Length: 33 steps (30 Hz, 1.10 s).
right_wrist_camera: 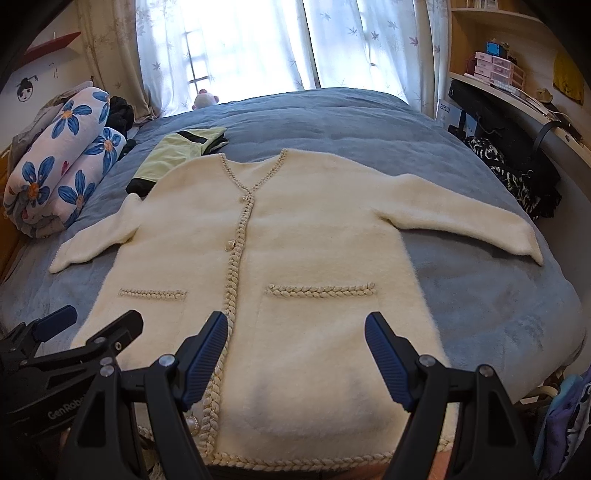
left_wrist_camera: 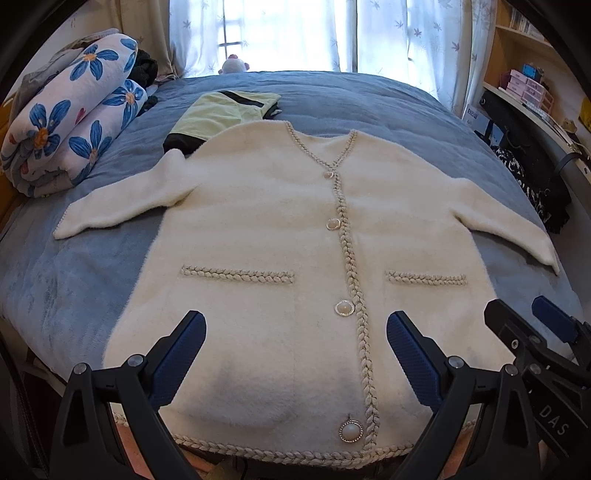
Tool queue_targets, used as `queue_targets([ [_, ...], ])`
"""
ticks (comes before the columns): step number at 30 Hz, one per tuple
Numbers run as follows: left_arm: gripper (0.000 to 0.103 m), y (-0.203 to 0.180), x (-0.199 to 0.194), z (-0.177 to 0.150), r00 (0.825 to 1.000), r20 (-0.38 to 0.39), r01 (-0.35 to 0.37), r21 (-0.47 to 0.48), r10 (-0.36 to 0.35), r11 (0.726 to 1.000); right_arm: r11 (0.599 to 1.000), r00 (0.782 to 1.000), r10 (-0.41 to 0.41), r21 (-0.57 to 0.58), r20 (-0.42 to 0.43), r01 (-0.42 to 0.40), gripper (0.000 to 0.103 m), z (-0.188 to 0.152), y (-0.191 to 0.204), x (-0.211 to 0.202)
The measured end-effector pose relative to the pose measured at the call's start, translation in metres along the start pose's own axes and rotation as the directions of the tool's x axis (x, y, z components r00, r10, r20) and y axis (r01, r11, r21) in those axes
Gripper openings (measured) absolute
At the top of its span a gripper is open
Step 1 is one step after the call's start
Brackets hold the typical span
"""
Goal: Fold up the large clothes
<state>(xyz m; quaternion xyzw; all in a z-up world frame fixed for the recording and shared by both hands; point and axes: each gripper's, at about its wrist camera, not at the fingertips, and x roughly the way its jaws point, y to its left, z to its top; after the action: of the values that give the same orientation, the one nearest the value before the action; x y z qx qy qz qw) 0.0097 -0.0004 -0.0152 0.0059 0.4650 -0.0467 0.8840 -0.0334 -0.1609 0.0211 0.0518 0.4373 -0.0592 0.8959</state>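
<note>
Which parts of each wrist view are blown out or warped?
Left wrist: window behind the curtains clips to white; bed edge bows from fisheye; cardigan stays sharp. Right wrist: window equally blown out, black vignette in the corners, cardigan evenly lit.

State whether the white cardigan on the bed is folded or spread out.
Spread out. The cardigan lies flat, front up, both sleeves extended sideways on the blue bedcover, hem nearest the open grippers.

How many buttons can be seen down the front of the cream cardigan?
4 on the cream cardigan, along its braided placket: one at the neckline, one on the chest, one level with the pockets, one just above the hem. None seem hidden.
</note>
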Motion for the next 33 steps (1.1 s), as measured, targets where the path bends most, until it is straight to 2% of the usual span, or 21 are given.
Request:
queue_targets([
  [6,0.097,-0.008,0.000,0.009,1.000,-0.007,-0.017,0.037,0.017,0.999,0.999,0.999,-0.009,-0.048,0.034,0.011,0.077,0.009,0.003,-0.008],
  [13,0.098,-0.003,0.003,0.024,0.998,-0.044,0.040,-0.013,-0.041,0.999,0.999,0.999,0.007,-0.052,0.053,-0.004,0.077,0.027,-0.002,-0.012],
  [16,0.098,-0.004,0.001,0.029,0.999,-0.031,0.036,-0.031,-0.037,0.999,0.997,0.997,-0.003,-0.074,0.078,0.009,0.077,0.033,-0.002,-0.014],
  [21,0.098,-0.008,-0.004,0.041,0.999,-0.012,0.040,-0.037,-0.041,0.998,0.995,0.996,0.032,-0.094,0.078,-0.025,0.077,0.047,-0.005,-0.016],
  [28,0.098,-0.026,-0.024,0.059,0.994,0.111,-0.014,0.023,0.011,1.000,0.994,0.991,0.019,-0.105,0.136,-0.005,0.077,0.062,-0.011,-0.026],
  [30,0.098,-0.032,-0.028,0.064,0.989,0.150,-0.018,0.036,0.013,0.999,0.996,0.990,0.030,-0.087,0.135,-0.018,0.077,0.067,-0.018,-0.026],
  [33,0.098,-0.041,-0.032,0.075,0.986,0.165,0.001,0.052,-0.010,0.999,0.998,0.992,0.053,-0.038,0.113,-0.049,0.077,0.077,-0.035,-0.023],
])
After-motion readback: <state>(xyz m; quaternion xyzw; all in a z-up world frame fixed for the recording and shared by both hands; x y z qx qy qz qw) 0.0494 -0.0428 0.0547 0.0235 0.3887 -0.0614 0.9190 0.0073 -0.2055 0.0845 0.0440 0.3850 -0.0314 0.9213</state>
